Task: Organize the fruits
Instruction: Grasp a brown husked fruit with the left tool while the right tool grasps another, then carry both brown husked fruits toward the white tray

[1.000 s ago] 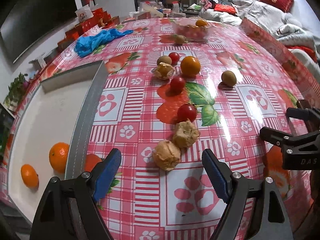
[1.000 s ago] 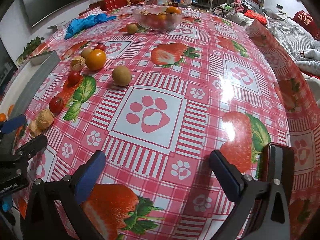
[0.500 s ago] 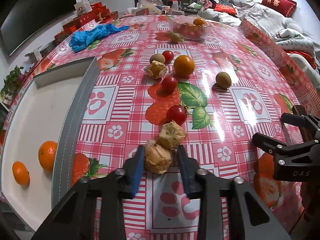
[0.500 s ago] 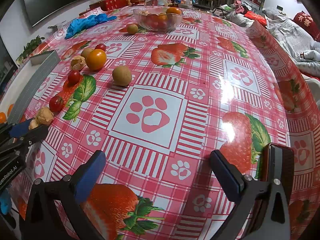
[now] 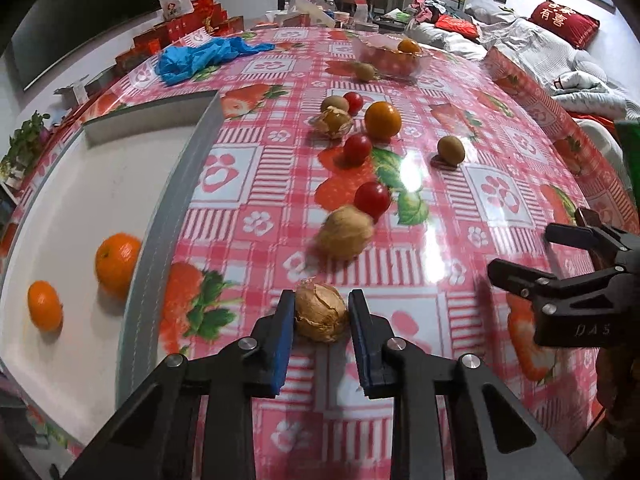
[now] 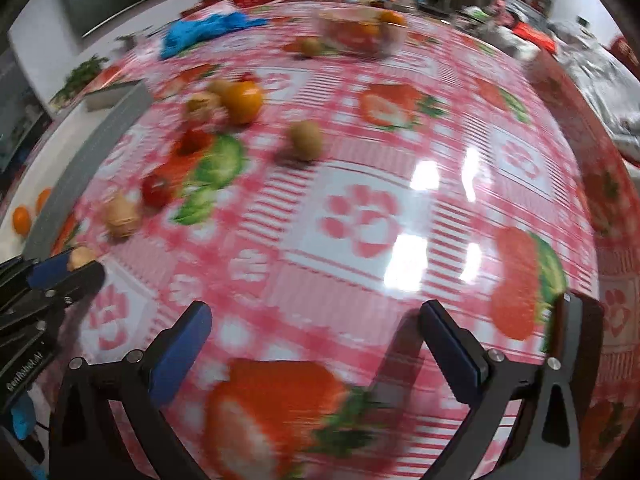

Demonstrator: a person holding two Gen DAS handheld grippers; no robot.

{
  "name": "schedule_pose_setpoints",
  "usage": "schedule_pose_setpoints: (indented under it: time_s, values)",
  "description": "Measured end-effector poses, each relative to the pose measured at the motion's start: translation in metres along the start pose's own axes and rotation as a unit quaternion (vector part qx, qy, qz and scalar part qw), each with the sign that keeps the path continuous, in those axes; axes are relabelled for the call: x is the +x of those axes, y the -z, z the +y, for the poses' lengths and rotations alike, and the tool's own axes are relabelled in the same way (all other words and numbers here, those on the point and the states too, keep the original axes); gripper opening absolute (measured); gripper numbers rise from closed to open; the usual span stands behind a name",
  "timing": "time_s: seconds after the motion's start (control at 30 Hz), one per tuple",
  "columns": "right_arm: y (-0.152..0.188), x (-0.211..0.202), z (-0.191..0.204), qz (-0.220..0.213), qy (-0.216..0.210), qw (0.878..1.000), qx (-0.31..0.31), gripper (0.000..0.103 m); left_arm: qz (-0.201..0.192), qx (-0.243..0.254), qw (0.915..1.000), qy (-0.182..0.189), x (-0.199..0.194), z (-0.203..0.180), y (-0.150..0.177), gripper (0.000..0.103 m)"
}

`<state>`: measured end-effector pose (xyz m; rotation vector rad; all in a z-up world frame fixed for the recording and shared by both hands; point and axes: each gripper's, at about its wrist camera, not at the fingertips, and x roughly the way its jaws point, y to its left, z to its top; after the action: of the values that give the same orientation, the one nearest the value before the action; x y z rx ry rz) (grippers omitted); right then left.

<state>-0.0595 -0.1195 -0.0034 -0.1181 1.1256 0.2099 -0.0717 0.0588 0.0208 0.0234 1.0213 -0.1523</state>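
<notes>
My left gripper (image 5: 322,320) is shut on a papery brown husked fruit (image 5: 320,312), its blue pads pressing both sides, just above the tablecloth. A second husked fruit (image 5: 346,232) lies a little farther on, beside a red cherry tomato (image 5: 372,200). Beyond them lie two more tomatoes (image 5: 357,148), an orange fruit (image 5: 382,120), a third husked fruit (image 5: 334,120) and kiwis (image 5: 451,151). To the left, a white tray (image 5: 160,240) holds two oranges (image 5: 117,258). My right gripper (image 6: 316,352) is open over bare tablecloth, with nothing between its fingers.
A glass bowl (image 5: 386,56) of fruit stands at the far side with a kiwi (image 5: 365,71) in front of it. A blue cloth (image 5: 200,58) lies at the far left. Red boxes line the back edge. The table's right edge drops off toward a bed.
The left gripper's jaws went from wide open to shut on the nearest husked fruit, which now sits apart from the second one. The right gripper shifted sideways; its view is now blurred.
</notes>
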Motion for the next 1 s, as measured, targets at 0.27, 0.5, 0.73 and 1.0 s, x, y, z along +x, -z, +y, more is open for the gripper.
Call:
schedule_pose_setpoints:
  time_s: [0.27, 0.5, 0.73, 1.0]
  values:
    - [-0.016, 0.007, 0.055, 0.000, -0.054, 0.998, -0.041, 0.101, -0.002, -0.026, 0.9997, -0.001, -0.014, 0.020, 0.021, 0.029]
    - [-0.027, 0.012, 0.098, -0.014, -0.074, 0.995, -0.066, 0.080, -0.008, -0.028, 0.9996, -0.006, -0.018, 0.026, 0.028, 0.028]
    - [-0.043, 0.018, 0.115, -0.023, -0.066, 0.995, -0.069, 0.039, -0.013, -0.031, 0.9994, -0.002, -0.020, 0.030, 0.031, 0.029]
    - [-0.042, 0.013, 0.083, -0.005, -0.134, 0.991, -0.010, 0.027, -0.011, -0.047, 0.9988, 0.009, -0.021, 0.036, 0.028, 0.029]
